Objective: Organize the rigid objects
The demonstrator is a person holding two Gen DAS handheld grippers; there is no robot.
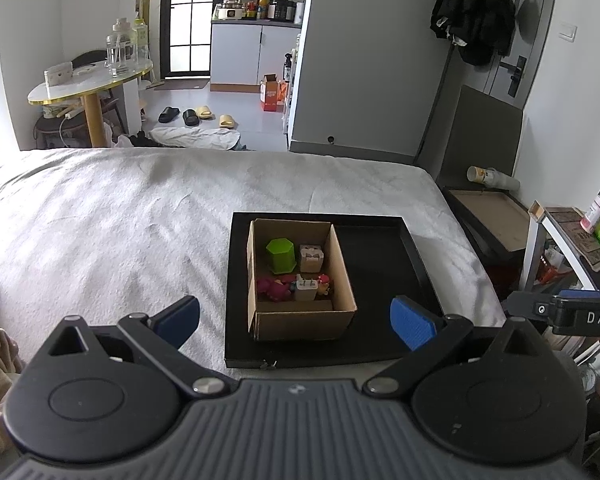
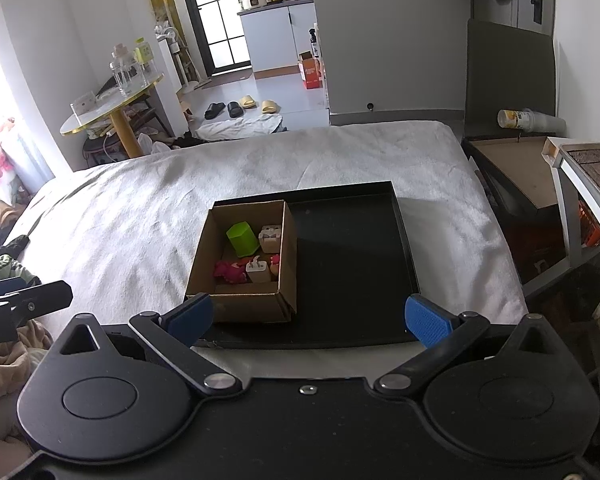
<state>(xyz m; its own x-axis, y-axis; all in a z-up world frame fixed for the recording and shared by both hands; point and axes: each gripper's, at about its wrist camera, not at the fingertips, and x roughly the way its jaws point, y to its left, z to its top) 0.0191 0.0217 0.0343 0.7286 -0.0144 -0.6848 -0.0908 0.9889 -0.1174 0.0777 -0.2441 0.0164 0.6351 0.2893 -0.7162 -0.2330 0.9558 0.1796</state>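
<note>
A black tray [image 1: 380, 344] lies on the white bed [image 1: 120, 220], and a cardboard box [image 1: 300, 320] sits in its left half. Inside the box are a green block [image 1: 281, 255], a beige cube [image 1: 310, 258], a white plug [image 1: 306, 289], a pink toy [image 1: 274, 289] and a small red piece [image 1: 324, 280] — all gathered together, though loosely. The right half of the tray is bare, and no loose item shows on the bed around it, so the sorting looks finished or close to it. The left gripper [image 1: 294, 318] and right gripper [image 2: 308, 318] both hover at the near edge, jaws spread wide and holding nothing.
</note>
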